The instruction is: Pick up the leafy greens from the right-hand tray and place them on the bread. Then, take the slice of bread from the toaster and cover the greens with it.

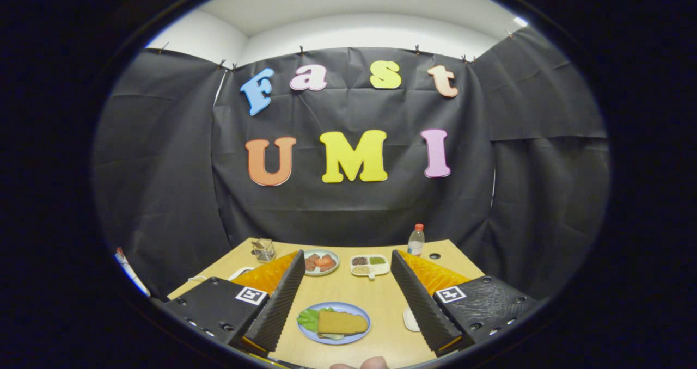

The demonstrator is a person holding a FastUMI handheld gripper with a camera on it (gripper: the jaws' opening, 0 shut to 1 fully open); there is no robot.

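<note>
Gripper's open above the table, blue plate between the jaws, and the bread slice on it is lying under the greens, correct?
Not quite. The gripper view shows the bread slice lying on top of the greens, which stick out beneath it. The rest holds: the gripper is open, with the blue plate between its jaws.

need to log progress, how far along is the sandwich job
It looks finished: on the blue plate, a slice of bread lies over the leafy greens. The gripper is open with nothing between its fingers, the plate lying between them. Nothing seems left.
</note>
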